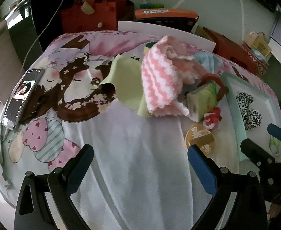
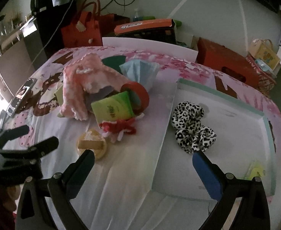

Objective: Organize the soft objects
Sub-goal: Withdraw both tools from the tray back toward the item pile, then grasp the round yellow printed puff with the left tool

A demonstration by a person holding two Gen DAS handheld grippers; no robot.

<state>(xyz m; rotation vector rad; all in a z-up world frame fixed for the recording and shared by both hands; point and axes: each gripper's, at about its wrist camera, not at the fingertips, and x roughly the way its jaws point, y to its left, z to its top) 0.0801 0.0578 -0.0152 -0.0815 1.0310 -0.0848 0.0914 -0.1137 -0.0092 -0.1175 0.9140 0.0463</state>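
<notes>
A cartoon-printed sheet (image 1: 67, 88) covered the counter, showing a brown-haired girl, pink blossoms and heart-patterned shapes, and running plain white toward the near edge. A phone (image 1: 22, 99) lay on its left side, screen lit. Near the middle sat a heap of things: a pink-and-white fuzzy sock (image 1: 159, 80) draped over a yellow-green cloth (image 1: 127, 80), a pale blue cloth (image 2: 140, 71) behind it, a red tape roll (image 2: 140, 94), a green tissue pack (image 2: 113, 107) leaning against the roll, a red-and-white yarn piece (image 2: 119, 128) just in front, and a round yellow disc (image 2: 92, 143) nearest the cameras. To the right lay a shallow white tray with a mint rim (image 2: 226, 95); a leopard-print scrunchie (image 2: 194, 126) rested inside it, apart from the heap.

Beyond the counter stood a red handled bag (image 1: 88, 13), an orange-topped box (image 1: 165, 13), a red box (image 2: 226, 61) and a small yellow carton (image 2: 265, 55) against a pale wall, with cables hanging down.

The left gripper (image 1: 140, 159) hovered over the white stretch of sheet, jaws spread wide and empty. The right gripper (image 2: 142, 163) hung over the tray's near left edge, jaws likewise apart, holding nothing.
</notes>
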